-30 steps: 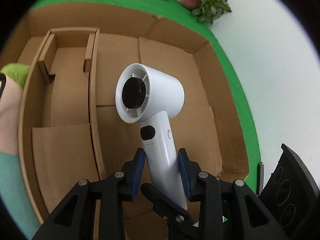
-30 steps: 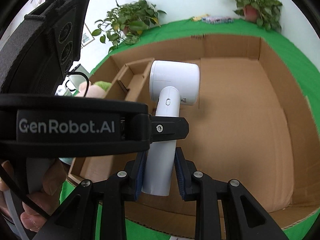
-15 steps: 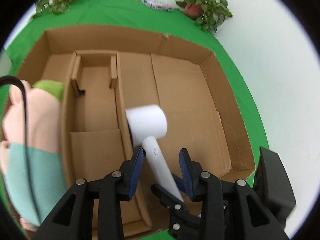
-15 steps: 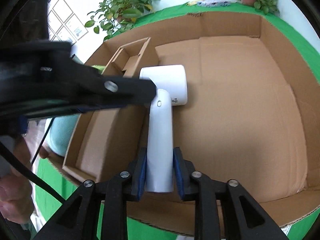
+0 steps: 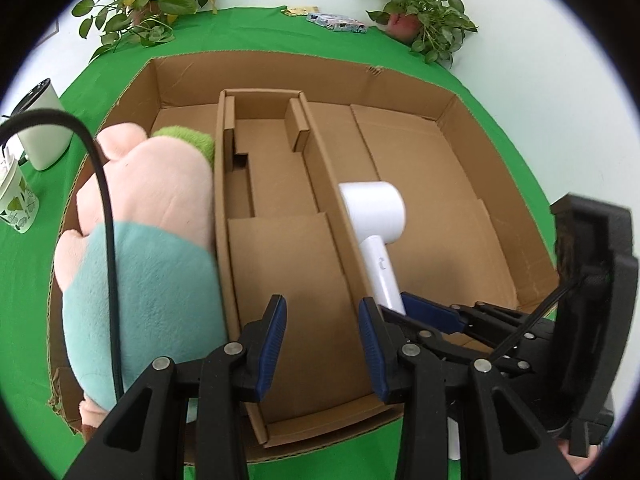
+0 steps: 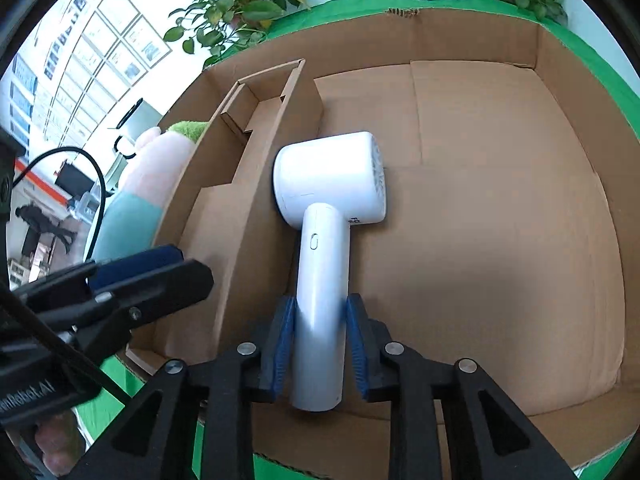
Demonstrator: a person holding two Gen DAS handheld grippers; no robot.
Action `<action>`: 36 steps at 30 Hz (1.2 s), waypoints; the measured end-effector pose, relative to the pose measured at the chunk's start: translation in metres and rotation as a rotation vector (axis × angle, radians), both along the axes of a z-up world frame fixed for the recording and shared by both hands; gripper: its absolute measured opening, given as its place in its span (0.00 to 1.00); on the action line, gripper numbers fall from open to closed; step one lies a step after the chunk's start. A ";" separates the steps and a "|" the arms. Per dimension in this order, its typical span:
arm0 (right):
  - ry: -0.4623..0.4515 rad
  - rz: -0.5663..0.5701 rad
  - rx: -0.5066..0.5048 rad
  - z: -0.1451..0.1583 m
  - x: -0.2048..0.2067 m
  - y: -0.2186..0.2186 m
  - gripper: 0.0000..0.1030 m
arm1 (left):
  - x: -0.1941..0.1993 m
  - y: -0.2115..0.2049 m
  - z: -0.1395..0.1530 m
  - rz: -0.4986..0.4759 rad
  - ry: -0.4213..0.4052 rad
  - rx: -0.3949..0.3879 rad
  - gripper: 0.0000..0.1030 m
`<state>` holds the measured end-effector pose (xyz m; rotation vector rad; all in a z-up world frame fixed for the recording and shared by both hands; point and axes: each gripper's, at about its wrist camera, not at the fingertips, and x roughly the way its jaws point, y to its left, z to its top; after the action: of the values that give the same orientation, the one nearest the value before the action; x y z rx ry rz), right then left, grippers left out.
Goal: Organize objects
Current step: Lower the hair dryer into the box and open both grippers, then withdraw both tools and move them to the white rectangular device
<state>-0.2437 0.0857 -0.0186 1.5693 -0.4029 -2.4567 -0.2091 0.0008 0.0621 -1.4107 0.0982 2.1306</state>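
Right fingers (image 6: pixel 286 344) tight on hair dryer (image 6: pixel 326 236) handle; left gripper (image 5: pixel 322 344) — apart, bare

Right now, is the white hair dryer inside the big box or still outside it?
Inside. The hair dryer is over the floor of the cardboard box, in its widest section, handle clamped in the right gripper. Whether it touches the floor, I cannot tell.

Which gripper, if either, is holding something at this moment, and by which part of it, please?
The right gripper holds the white hair dryer by the lower part of its handle, inside the cardboard box. The left gripper is open and holds nothing.
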 end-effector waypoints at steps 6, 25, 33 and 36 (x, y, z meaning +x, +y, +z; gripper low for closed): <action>-0.015 -0.032 -0.001 -0.001 0.001 -0.005 0.24 | 0.002 -0.005 -0.003 -0.004 0.017 -0.015 0.35; 0.511 -0.089 0.315 0.071 0.190 0.017 0.99 | 0.145 -0.044 0.062 0.095 0.571 0.141 0.87; 0.510 -0.146 0.332 0.069 0.249 0.027 0.99 | 0.200 -0.039 0.063 0.111 0.638 0.170 0.87; 0.499 -0.139 0.333 0.067 0.258 0.029 0.99 | 0.207 -0.040 0.063 0.113 0.615 0.182 0.87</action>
<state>0.0142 0.1152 0.0479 0.9794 -0.0178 -3.0183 -0.0016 -0.0391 0.1253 -0.6364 0.0574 2.5256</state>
